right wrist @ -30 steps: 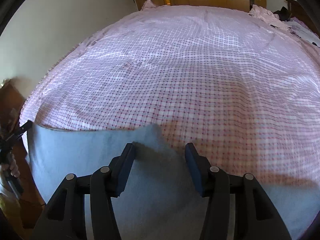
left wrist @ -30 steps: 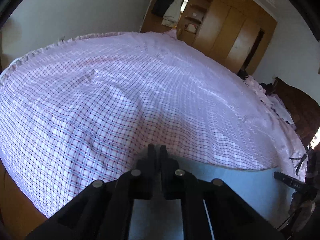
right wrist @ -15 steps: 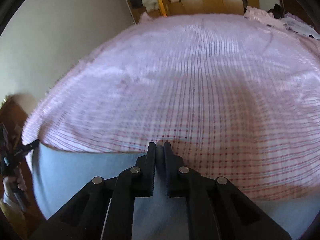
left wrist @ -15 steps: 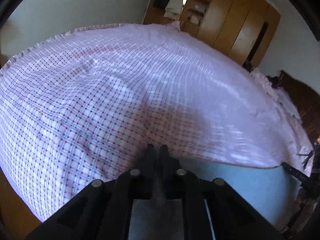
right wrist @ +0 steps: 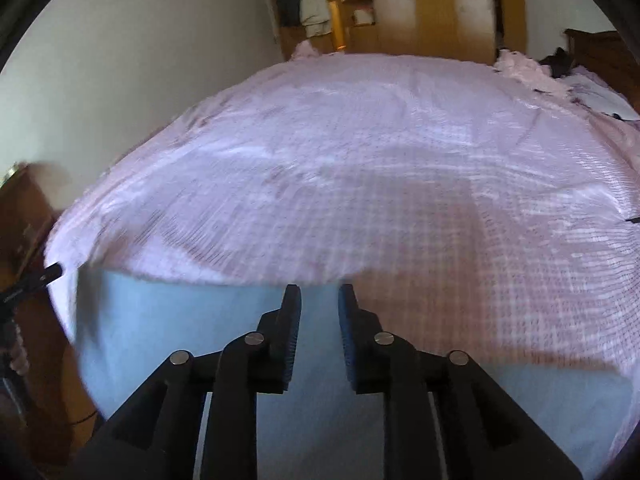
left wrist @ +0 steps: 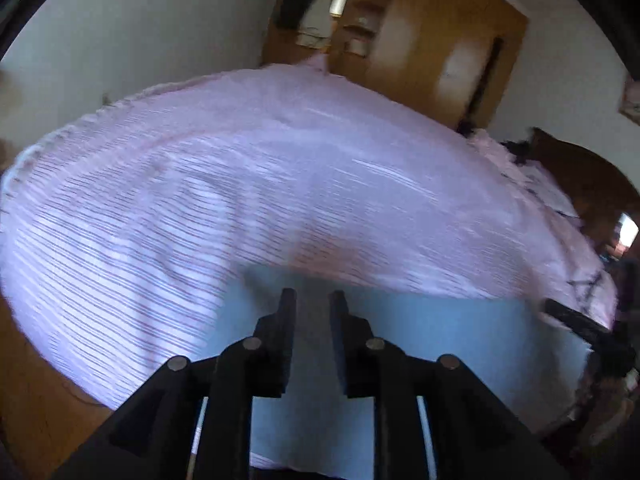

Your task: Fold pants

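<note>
Light blue pants (left wrist: 440, 332) lie flat on the near edge of a bed with a pink checked sheet (left wrist: 280, 160). My left gripper (left wrist: 313, 294) hovers over their far edge near the left corner. Its jaws are opening, a narrow gap shows between the pads, and the cloth lies under them, not pinched. In the right wrist view the pants (right wrist: 180, 320) spread across the bottom. My right gripper (right wrist: 319, 290) stands at their far edge, its jaws also opening, and blue cloth shows through the gap. Each gripper appears at the margin of the other's view.
A wooden wardrobe (left wrist: 420, 40) with hanging clothes stands beyond the bed. Crumpled pink bedding and dark clothes (right wrist: 528, 68) lie at the far right by a dark wooden headboard (left wrist: 580, 172). The floor (left wrist: 36, 400) shows at the lower left.
Half a second ago both grippers were shut on the pants' far edge; now their jaws have parted. Both views have risen and pulled back. The right gripper stood open a second ago.
</note>
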Tool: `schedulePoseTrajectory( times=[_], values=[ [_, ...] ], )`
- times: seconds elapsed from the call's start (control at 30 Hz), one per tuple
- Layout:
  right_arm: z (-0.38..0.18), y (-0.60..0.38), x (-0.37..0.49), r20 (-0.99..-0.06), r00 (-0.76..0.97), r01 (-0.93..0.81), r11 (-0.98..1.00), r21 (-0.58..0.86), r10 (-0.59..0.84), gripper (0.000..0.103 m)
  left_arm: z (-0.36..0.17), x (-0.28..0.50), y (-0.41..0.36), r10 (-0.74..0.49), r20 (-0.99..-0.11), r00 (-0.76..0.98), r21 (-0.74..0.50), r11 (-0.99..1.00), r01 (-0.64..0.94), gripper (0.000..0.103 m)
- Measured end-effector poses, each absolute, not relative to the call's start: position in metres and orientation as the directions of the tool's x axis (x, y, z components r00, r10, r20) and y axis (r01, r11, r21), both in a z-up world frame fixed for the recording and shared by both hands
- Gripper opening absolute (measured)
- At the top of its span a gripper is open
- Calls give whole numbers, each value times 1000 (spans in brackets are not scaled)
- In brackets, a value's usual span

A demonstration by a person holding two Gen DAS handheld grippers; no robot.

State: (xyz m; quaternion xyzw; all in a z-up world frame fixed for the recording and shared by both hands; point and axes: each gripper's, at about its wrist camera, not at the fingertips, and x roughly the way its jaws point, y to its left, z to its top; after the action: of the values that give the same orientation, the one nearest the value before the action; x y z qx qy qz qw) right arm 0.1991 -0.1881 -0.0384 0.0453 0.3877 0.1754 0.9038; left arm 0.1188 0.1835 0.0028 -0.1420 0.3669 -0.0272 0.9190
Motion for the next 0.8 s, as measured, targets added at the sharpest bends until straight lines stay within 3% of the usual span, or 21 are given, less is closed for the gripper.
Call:
schedulePoseTrajectory(
  times=[0.13,0.23,0.43,0.63,0.8],
  values=[
    [-62,-166,195,-732,579,-320,926,200,358,13,-22,131,149,-195,-706,681,-278,961,-13,19],
    [-80,-155,200,-762,570,-301,941,153,306,13,-48,143,148,-29,-786,618,-127,985,-116,15],
    [-82,-151,200,-754,583,-312,940,136,302,14,-63,116,212,166,-807,567,-47,939,-342,10],
    [-77,-153,198,-755,579,-302,941,152,308,14,-52,81,253,144,-795,590,-153,892,-425,11],
    [-66,-163,188,-750,562,-287,932,219,349,14,-34,60,228,44,-754,656,-236,913,-333,11]
  ],
)
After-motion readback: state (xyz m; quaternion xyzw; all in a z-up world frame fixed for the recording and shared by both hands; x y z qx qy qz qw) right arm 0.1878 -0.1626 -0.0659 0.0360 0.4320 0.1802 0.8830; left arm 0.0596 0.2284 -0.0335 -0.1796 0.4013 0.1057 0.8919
